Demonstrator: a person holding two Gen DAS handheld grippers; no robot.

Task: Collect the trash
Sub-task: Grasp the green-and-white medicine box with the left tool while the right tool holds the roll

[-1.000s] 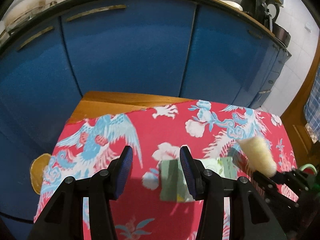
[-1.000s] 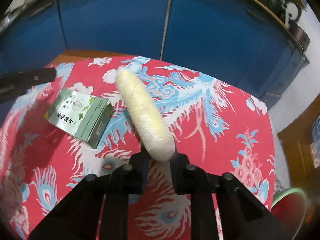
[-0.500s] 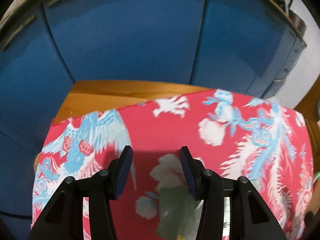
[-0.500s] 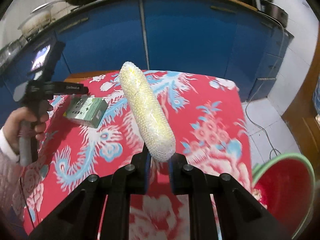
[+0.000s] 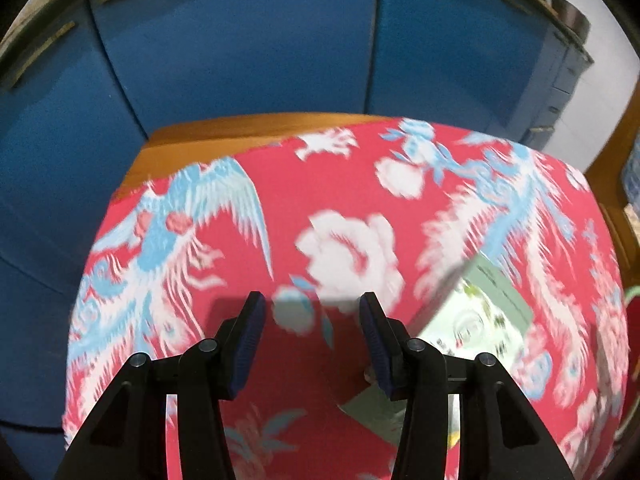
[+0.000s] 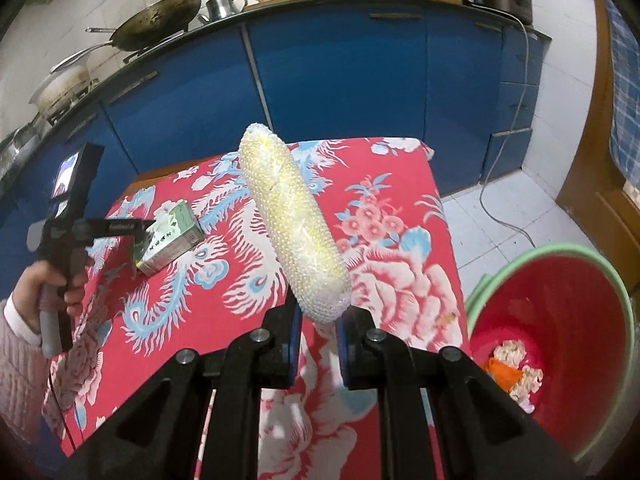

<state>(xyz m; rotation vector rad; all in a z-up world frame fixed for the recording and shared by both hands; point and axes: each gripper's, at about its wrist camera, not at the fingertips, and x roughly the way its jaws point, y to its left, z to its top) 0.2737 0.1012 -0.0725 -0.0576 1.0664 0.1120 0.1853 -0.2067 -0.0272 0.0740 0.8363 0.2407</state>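
Observation:
My right gripper (image 6: 318,320) is shut on the near end of a pale yellow corn cob (image 6: 292,224), which sticks up and away over the red flowered tablecloth (image 6: 384,208). A red bucket with a green rim (image 6: 560,250) stands on the floor at the lower right and holds some scraps. A green tea box (image 6: 172,236) lies on the cloth at the left. My left gripper (image 6: 132,226), held by a hand, is at the box's left side. In the left wrist view that gripper (image 5: 312,340) is open over the cloth. The box (image 5: 480,312) lies just right of its right finger.
Blue cabinets (image 6: 340,68) run behind the table, with a wok (image 6: 160,24) and pots on the counter. A bare strip of wooden table (image 5: 248,128) shows at the far edge. A white cable (image 6: 504,208) trails over the tiled floor to the right.
My right gripper carried the cob to the right, and the bucket came into its view. My left gripper sank toward the cloth; the box now sits right of its fingers.

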